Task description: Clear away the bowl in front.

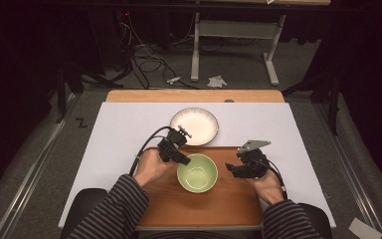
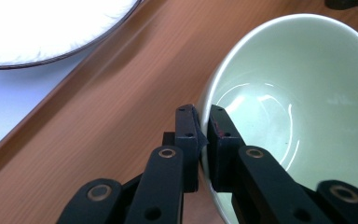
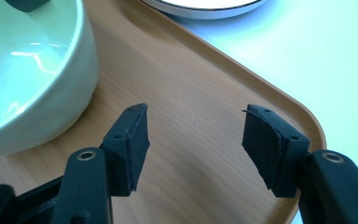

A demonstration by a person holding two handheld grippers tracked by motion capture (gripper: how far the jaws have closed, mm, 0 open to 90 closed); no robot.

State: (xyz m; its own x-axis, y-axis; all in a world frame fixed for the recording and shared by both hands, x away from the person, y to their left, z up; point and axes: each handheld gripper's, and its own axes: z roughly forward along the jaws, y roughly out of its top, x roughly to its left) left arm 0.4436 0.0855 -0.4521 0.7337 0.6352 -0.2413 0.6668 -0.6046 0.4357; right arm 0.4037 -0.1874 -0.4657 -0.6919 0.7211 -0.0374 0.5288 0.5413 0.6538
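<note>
A pale green bowl (image 1: pixel 197 173) sits on the wooden tray (image 1: pixel 199 206) in front of the person. My left gripper (image 1: pixel 183 160) is shut on the bowl's left rim (image 2: pixel 205 107), one jaw outside the wall and one inside. My right gripper (image 1: pixel 233 171) hovers over the tray just right of the bowl (image 3: pixel 32 70), open, with nothing but bare tray wood (image 3: pixel 191 121) between its jaws. A white plate with a dark rim (image 1: pixel 194 125) lies on the white table cover beyond the tray.
The tray's raised edge (image 3: pixel 279 93) runs close to my right gripper. The white plate (image 2: pixel 42 28) lies just past the tray's far edge. White table cover (image 1: pixel 119 134) spreads on both sides. Cables and a table frame (image 1: pixel 234 45) stand on the floor beyond.
</note>
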